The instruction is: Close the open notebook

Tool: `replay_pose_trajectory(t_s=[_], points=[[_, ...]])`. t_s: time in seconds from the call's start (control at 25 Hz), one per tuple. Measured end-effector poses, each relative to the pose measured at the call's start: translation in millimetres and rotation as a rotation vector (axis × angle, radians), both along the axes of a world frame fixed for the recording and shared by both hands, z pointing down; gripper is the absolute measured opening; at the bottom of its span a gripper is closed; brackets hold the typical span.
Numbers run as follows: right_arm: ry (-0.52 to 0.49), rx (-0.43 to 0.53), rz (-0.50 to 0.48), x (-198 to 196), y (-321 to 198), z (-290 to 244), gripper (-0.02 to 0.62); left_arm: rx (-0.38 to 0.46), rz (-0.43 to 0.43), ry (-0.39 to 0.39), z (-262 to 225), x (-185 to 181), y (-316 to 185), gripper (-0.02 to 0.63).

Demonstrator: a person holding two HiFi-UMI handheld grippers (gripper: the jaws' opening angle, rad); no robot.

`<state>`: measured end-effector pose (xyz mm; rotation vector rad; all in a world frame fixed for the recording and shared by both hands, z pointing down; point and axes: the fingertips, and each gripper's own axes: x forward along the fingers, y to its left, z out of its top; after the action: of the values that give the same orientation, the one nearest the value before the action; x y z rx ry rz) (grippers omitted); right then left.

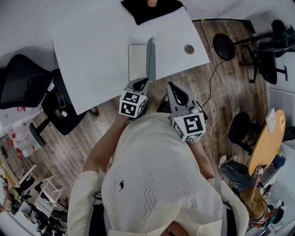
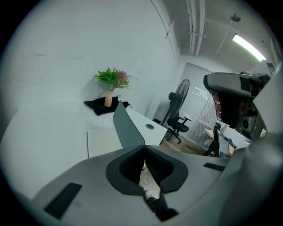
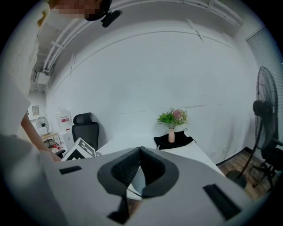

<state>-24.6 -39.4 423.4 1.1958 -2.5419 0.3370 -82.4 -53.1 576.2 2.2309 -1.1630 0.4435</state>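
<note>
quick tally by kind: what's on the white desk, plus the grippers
notebook: 1
black cloth: 1
vase of flowers: 1
cable grommet: 1
grippers: 2 (left gripper, right gripper)
Total: 6

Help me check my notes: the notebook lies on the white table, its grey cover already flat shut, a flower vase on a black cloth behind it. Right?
Not quite. The head view shows the grey cover standing upright, not flat shut. The rest holds: notebook on the white table, flower vase on a black cloth behind it.
</note>
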Motion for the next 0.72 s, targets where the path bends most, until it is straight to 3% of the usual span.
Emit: replay_pose_trajectory(t_s=[0.72], points=[[0.009, -0.003, 0.024, -12.3, 7.2, 3.0, 0.002, -0.032, -0.015, -0.039, 15.9, -24.0, 4.2, 0.017]])
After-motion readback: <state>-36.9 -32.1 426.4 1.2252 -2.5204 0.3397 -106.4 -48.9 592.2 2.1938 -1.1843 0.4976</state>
